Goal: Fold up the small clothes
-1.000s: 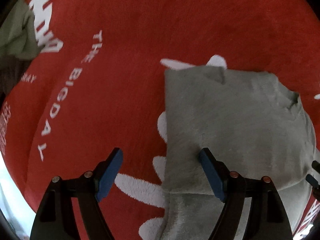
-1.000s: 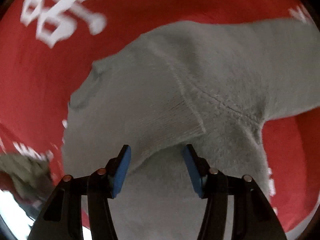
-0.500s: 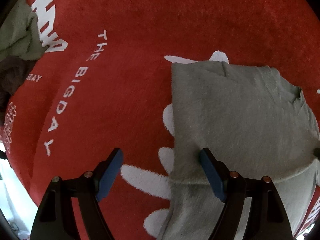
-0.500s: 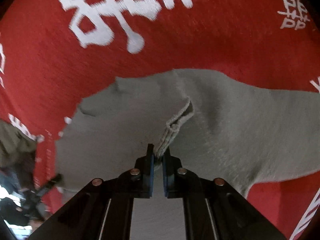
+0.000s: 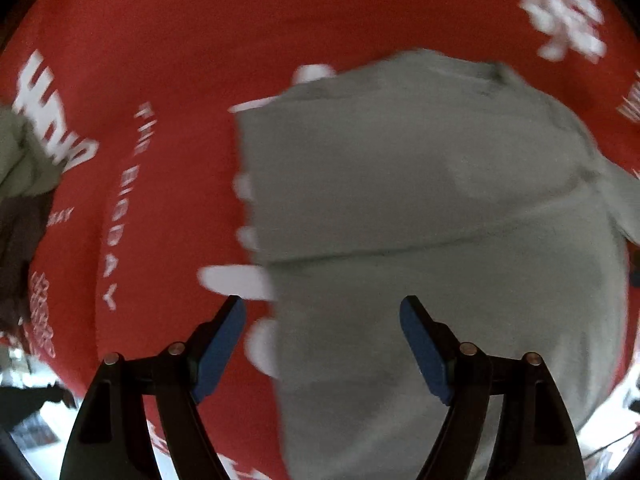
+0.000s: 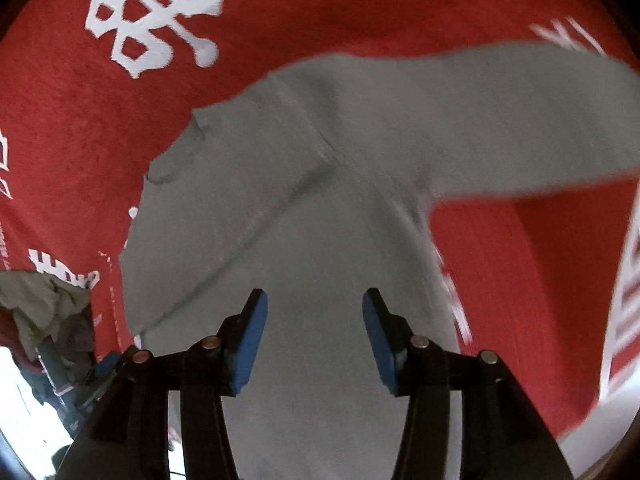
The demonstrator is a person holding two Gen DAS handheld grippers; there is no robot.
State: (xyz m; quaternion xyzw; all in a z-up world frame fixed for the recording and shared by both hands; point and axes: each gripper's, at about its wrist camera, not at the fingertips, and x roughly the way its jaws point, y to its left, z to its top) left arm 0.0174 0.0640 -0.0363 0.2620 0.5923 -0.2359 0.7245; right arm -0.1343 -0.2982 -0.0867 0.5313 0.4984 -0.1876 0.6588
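A small grey knitted sweater lies flat on a red cloth with white lettering. One sleeve is folded across its body; the other sleeve stretches out to the right in the right wrist view. My left gripper is open and empty, above the sweater's left edge near the hem. My right gripper is open and empty, above the sweater's body just below the folded sleeve's cuff. Both views are blurred by motion.
A heap of other clothes, olive and dark, lies at the left edge of the red cloth, also in the right wrist view. The red cloth's near edge and a bright floor show at the lower corners.
My right gripper, shut on the sleeve's cuff half a second ago, has opened and let it go; the sleeve lies on the body. My left gripper stayed open and shifted over the sweater.
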